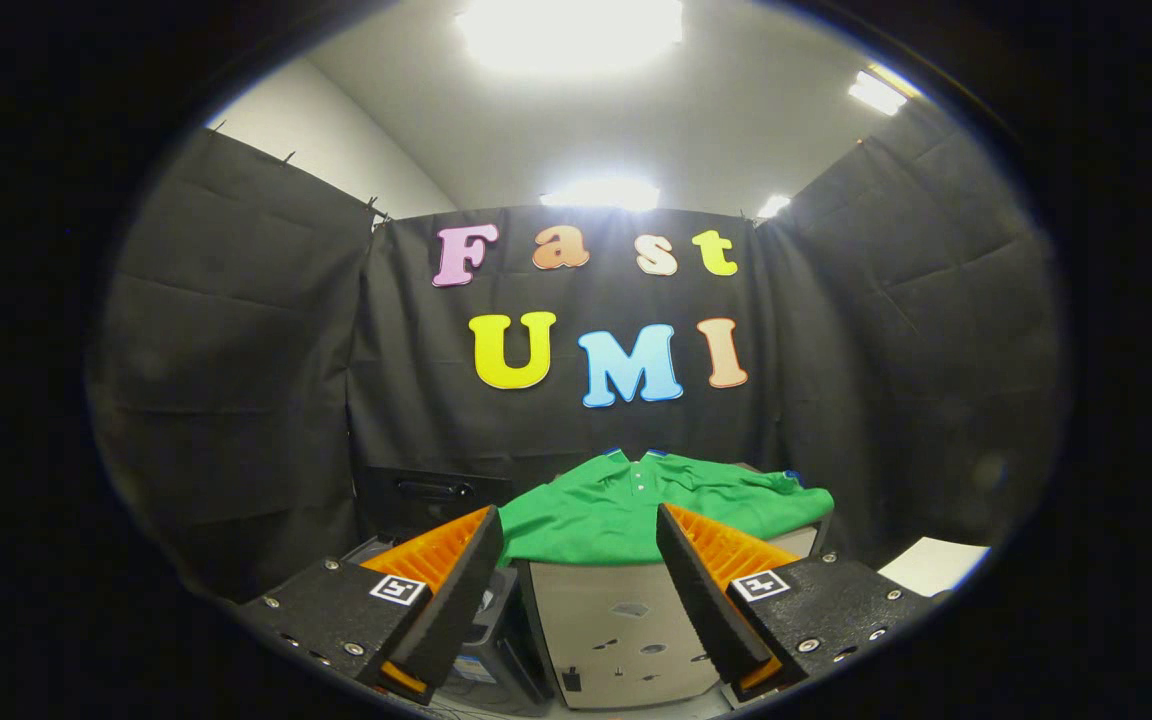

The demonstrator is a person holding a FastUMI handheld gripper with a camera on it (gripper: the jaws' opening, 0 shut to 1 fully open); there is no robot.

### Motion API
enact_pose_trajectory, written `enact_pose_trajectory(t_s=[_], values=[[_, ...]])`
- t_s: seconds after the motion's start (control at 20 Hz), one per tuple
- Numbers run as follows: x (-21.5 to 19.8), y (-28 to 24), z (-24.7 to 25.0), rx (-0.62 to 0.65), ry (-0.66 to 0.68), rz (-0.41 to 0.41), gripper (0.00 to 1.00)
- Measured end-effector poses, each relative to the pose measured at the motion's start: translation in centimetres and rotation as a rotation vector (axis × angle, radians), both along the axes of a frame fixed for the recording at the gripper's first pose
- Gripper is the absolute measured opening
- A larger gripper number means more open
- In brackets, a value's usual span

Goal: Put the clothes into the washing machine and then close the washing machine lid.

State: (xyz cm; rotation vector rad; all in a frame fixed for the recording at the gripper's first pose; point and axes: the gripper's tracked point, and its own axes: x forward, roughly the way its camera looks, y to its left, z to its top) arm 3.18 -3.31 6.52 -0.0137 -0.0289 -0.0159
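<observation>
A green polo shirt (626,505) lies spread flat on top of a beige box-like cabinet (616,620), straight ahead of the fingers and a little beyond their tips. My gripper (578,525) is open, with a wide gap and nothing between its fingers. To the left of the cabinet, behind the left finger, stands a dark appliance with a raised dark lid (431,495) that has a handle; this looks like the washing machine, and its opening is hidden.
Black cloth walls close the booth on the left, back and right. A white surface (931,565) shows low on the right, beyond the right finger. Bright ceiling lights hang overhead.
</observation>
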Motion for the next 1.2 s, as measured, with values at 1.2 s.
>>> enact_pose_trajectory(t_s=[1.2], values=[[20.5, -5.7, 2.1, 0.005, 0.219, 0.028, 0.95]])
